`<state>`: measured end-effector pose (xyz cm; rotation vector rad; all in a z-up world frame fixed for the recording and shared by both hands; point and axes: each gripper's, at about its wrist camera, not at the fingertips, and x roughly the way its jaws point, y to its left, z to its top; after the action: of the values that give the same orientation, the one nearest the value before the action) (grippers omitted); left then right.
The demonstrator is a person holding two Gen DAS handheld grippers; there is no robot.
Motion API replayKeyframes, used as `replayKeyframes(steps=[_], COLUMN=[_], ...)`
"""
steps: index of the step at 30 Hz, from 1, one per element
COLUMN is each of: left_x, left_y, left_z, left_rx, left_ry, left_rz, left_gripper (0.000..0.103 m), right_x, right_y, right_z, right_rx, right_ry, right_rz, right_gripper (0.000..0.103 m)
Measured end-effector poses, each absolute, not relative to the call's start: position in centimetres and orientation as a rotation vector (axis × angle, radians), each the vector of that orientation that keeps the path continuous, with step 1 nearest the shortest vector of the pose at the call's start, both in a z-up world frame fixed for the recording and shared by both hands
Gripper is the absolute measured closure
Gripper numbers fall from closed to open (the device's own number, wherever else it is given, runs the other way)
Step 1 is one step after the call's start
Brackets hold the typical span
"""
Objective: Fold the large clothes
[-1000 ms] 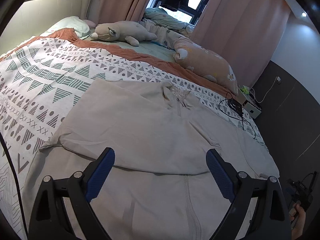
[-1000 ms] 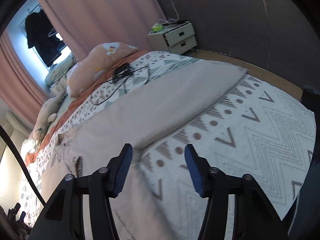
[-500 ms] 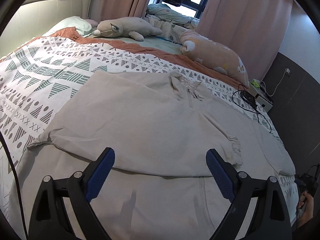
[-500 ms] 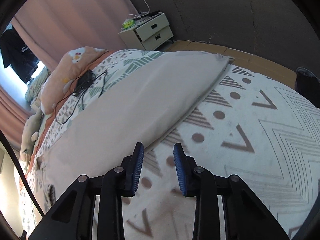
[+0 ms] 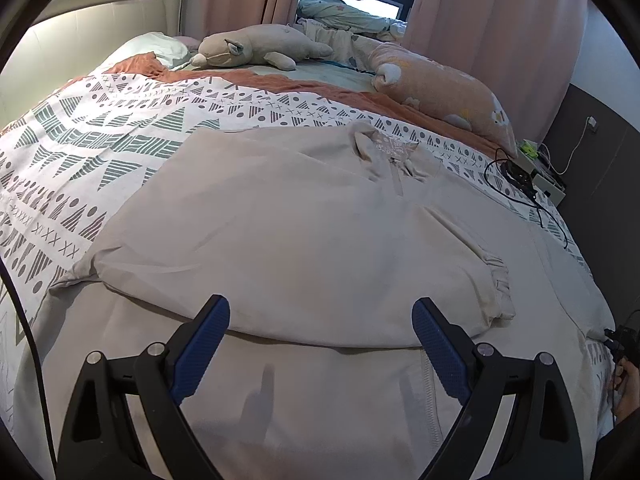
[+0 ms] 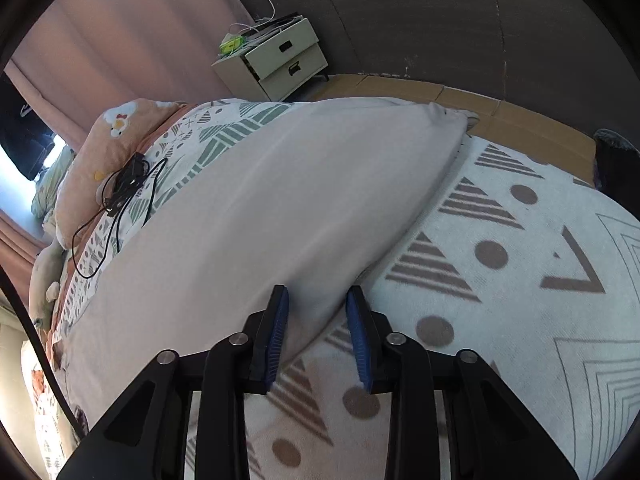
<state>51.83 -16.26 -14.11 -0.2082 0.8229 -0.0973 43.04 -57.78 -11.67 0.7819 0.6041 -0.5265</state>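
Observation:
A large beige zip-up garment lies spread on the patterned bed cover, its left sleeve folded across the chest with the cuff at the right. My left gripper is wide open just above the garment's lower front, holding nothing. In the right wrist view the garment's other long sleeve stretches toward the bed corner. My right gripper is partly open, its jaws straddling the sleeve's lower edge low over the cover.
A patterned bed cover spreads under everything. A plush toy and a peach pillow lie at the head. A black cable and charger rest on the bed. A nightstand stands by the dark wall.
My right gripper has narrowed, then opened slightly, and moved down along the sleeve edge, now straddling it. My left gripper stays wide open while its view has swung slightly right over the garment.

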Motion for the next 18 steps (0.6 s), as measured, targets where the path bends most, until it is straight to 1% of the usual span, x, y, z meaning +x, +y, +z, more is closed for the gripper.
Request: replayKeyframes(steps=[1, 2, 3, 4, 6, 12, 18], left_x=[51.9, 52.0, 52.0, 52.0, 52.0, 51.8, 51.8], left_y=[-16.2, -16.1, -16.1, -16.0, -15.7, -14.5, -13.0], left_z=[-14.2, -14.3, -14.3, -14.3, -14.4, -14.0, -13.2], left_rx=[-0.211, -0.214, -0.216, -0.216, -0.219, -0.260, -0.317], left_ry=[0.828, 0.832, 0.835, 0.837, 0.840, 0.833, 0.829], left_rz=[-0.096, -0.097, -0.098, -0.099, -0.103, -0.118, -0.146], left_gripper=[0.009, 0.009, 0.009, 0.009, 0.009, 0.009, 0.009], right_x=[43.3, 43.5, 43.6, 43.6, 43.6, 42.6, 42.2], right_y=[-58.1, -58.3, -58.4, -58.4, -57.6, -54.3, -48.2], right_z=[-11.8, -12.0, -12.0, -11.7, -10.4, -4.0, 2.6], right_rx=[0.783, 0.786, 0.790, 0.782, 0.721, 0.585, 0.489], right_ry=[0.604, 0.603, 0.600, 0.598, 0.579, 0.496, 0.426], right_rz=[-0.526, -0.530, -0.528, -0.527, -0.542, -0.518, -0.438], right_gripper=[0.090, 0.098, 0.101, 0.103, 0.103, 0.103, 0.103])
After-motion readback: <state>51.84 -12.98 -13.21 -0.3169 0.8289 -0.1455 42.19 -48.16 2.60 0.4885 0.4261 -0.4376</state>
